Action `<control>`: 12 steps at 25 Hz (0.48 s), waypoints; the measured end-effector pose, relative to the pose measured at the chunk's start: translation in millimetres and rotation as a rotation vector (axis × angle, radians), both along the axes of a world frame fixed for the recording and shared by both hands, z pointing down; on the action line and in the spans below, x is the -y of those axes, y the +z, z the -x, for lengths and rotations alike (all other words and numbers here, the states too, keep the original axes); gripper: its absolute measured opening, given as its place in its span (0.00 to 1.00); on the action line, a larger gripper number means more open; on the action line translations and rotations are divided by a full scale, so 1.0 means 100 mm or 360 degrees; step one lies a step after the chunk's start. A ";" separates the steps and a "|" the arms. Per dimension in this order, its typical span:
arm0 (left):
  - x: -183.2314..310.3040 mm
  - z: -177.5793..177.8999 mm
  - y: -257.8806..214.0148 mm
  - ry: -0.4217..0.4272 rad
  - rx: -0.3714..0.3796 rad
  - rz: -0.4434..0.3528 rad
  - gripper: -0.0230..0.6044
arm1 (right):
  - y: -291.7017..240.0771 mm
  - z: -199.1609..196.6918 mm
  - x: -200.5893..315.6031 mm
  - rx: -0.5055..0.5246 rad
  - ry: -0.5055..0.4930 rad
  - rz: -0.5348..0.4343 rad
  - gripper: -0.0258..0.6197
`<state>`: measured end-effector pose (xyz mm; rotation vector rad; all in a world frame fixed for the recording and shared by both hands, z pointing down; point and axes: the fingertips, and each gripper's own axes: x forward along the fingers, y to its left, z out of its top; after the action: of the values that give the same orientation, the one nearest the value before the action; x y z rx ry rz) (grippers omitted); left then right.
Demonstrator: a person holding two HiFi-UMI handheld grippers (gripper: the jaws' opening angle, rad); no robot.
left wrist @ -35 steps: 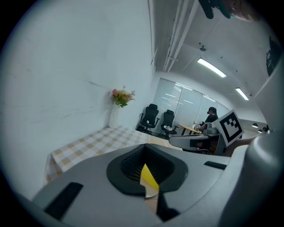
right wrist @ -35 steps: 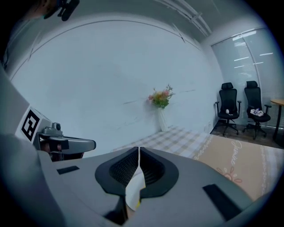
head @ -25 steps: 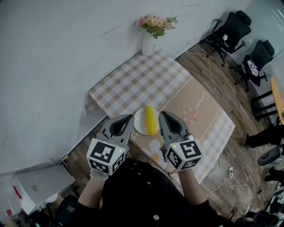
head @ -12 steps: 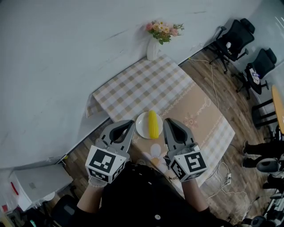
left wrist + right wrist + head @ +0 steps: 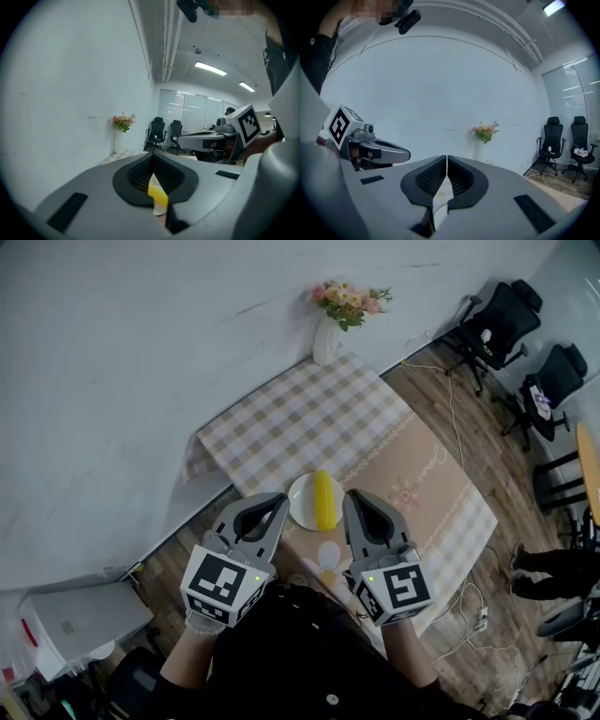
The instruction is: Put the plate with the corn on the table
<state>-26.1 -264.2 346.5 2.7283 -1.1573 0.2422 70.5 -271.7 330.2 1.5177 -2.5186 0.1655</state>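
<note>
A white plate [image 5: 302,503] with a yellow cob of corn [image 5: 323,500] hangs between my two grippers, over the near edge of the table [image 5: 309,418]. My left gripper [image 5: 278,500] is shut on the plate's left rim. My right gripper [image 5: 350,496] is shut on the right rim. In the left gripper view the corn [image 5: 158,196] and a bit of the plate [image 5: 160,209] show through the slit of the closed jaws. In the right gripper view the white plate [image 5: 440,202] shows below the closed jaws.
The table wears a checked cloth and a beige runner. A white vase of flowers [image 5: 328,332] stands at its far corner by the wall. Black office chairs [image 5: 492,315] stand at the right. A cable [image 5: 450,399] trails on the wooden floor. A white box [image 5: 80,620] sits low left.
The grippers and plate have moved a little forward over the table's edge. Both grippers stay shut on the plate.
</note>
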 end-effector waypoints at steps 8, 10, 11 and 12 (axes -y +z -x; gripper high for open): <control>-0.06 0.00 0.01 0.0003 0.0003 -0.0003 0.06 | 0.02 0.06 -0.04 0.0019 -0.0026 0.0012 0.11; -0.09 0.02 0.01 -0.0001 -0.0003 -0.0002 0.06 | 0.02 0.08 -0.07 0.0016 -0.0024 0.0006 0.11; -0.09 0.02 0.01 -0.0002 -0.0004 -0.0002 0.06 | 0.02 0.07 -0.07 0.0015 -0.0022 0.0006 0.11; -0.08 0.00 0.00 -0.0002 -0.0005 -0.0001 0.06 | 0.02 0.05 -0.06 0.0014 -0.0021 0.0007 0.11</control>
<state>-26.2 -255.8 346.9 2.7271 -1.1584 0.2374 65.4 -265.7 332.0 1.5016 -2.5325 0.1761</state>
